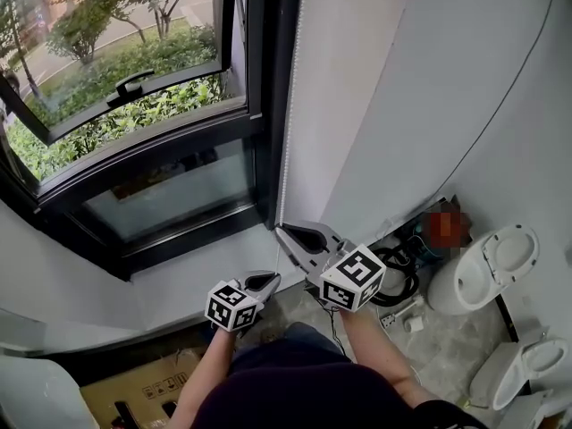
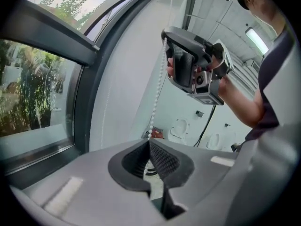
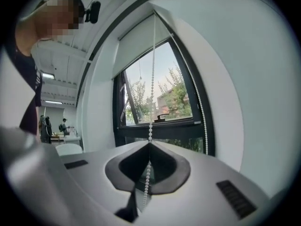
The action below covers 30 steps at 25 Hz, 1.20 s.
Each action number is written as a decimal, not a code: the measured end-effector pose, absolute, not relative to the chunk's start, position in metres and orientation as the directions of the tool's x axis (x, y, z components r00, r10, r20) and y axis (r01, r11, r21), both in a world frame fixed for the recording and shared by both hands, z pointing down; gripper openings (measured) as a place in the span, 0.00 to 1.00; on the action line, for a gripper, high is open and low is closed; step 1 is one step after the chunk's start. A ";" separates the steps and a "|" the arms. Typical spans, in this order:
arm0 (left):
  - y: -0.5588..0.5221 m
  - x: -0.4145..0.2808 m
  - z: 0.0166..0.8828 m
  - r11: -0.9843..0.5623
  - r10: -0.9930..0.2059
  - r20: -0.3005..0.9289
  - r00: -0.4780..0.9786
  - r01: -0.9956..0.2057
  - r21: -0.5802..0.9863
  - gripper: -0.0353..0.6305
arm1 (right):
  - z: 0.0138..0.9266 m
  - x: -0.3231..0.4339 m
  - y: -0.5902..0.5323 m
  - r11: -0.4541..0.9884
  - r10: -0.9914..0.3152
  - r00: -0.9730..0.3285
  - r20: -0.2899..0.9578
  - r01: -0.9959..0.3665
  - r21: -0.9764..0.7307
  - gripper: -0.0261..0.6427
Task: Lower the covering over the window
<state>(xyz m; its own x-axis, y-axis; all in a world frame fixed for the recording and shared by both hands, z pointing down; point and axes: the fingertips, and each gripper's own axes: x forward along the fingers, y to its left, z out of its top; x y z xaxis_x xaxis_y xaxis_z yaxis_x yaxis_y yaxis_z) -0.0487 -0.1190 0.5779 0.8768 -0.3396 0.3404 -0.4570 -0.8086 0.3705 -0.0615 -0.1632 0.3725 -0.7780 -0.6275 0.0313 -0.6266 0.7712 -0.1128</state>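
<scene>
Shows roller blind [image 3: 138, 44] covering only the top of window [image 1: 134, 88]. Pinches bead chain [image 3: 152, 79], hanging at the frame's right, between closed jaws of right gripper [image 3: 149, 142] higher up and of left gripper [image 2: 149, 140] lower, nearer.

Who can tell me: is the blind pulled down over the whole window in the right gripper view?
No: the blind hangs only across the top of the window, most of which is uncovered.
</scene>
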 end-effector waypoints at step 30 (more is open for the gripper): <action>-0.115 -0.042 0.577 -0.807 -0.300 0.291 0.909 -0.404 0.431 0.07 | 0.482 -0.067 -0.171 0.787 -0.525 -0.747 0.408 -0.609 -0.102 0.06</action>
